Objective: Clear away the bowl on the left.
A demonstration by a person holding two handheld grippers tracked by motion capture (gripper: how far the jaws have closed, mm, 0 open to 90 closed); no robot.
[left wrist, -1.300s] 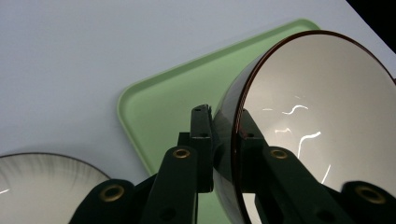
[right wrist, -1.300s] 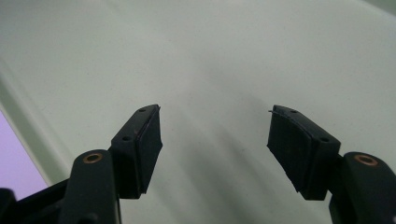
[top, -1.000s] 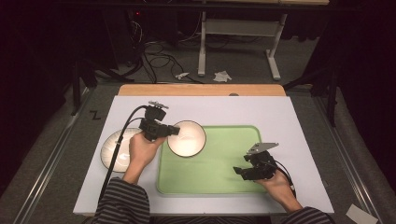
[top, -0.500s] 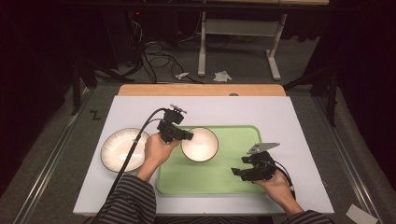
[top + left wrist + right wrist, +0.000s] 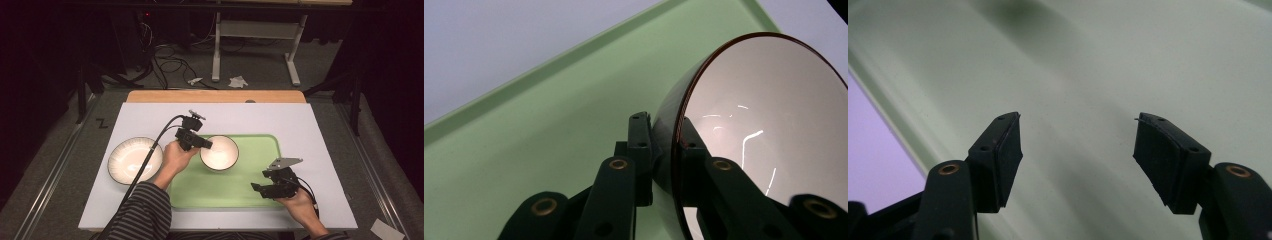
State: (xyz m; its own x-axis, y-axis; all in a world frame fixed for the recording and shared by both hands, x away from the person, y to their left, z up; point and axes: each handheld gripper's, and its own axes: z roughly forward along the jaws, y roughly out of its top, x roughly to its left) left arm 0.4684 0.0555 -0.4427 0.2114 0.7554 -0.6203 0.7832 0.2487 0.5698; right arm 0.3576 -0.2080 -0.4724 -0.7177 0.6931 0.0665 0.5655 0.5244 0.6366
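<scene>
Two bowls sit before you in the high view: your left gripper (image 5: 206, 144) pinches the rim of the smaller bowl (image 5: 220, 153) over the green tray (image 5: 260, 170); the wider bowl (image 5: 134, 160) lies on the table behind your fingers. Your left gripper view shows one pad (image 5: 640, 150) outside the wall, one inside, clamped tight. Your right gripper (image 5: 1078, 150) hangs with jaws apart over bare tray. You seem mid-placement; next, lower gently until the base seats, then release.

The left claw (image 5: 206, 144), clamped on the bowl's (image 5: 220, 152) rim, has carried it rightward from beside the plate (image 5: 135, 160) to over the tray's (image 5: 250, 190) far left corner.
</scene>
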